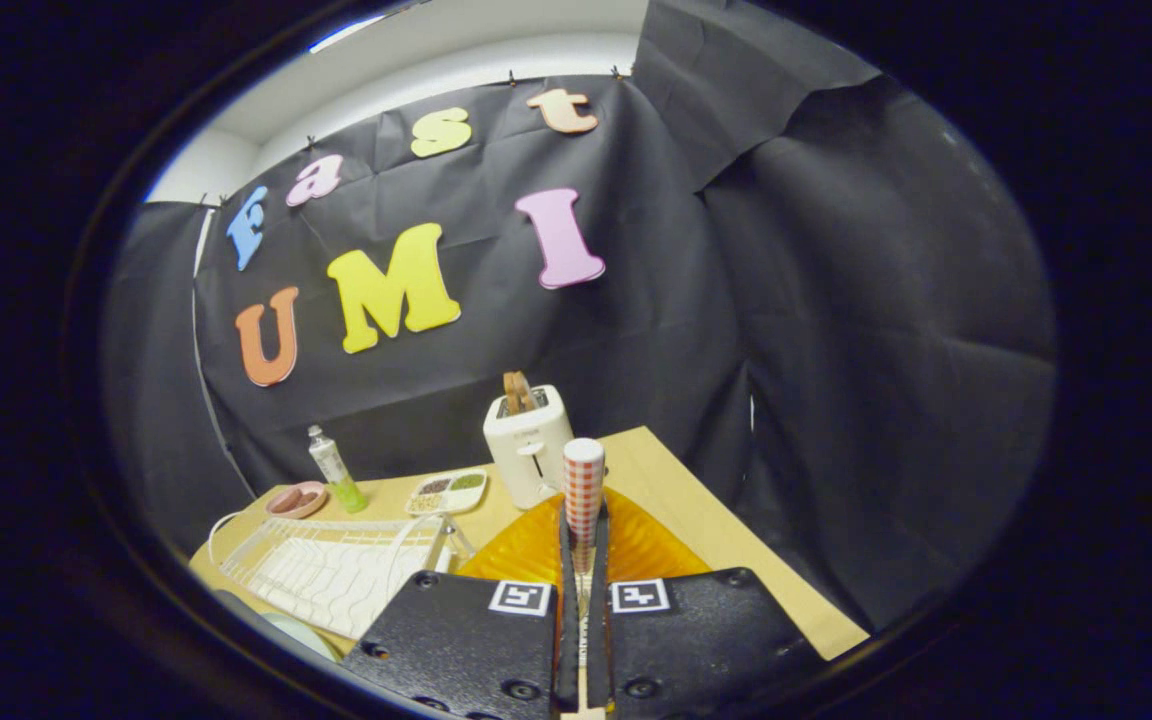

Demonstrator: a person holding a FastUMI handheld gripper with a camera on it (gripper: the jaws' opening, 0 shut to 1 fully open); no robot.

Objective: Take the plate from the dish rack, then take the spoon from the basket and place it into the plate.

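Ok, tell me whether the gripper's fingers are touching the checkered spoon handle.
Touching. The gripper view shows both fingers closed tightly against the checkered spoon handle, no gap either side, above the orange plate.

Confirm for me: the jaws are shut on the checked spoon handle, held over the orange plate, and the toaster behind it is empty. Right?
Not quite. The gripper view shows the toaster is not empty: a brown slice stands in its slot. The rest holds: the gripper has its jaws shut on the checked spoon handle, over the orange plate.
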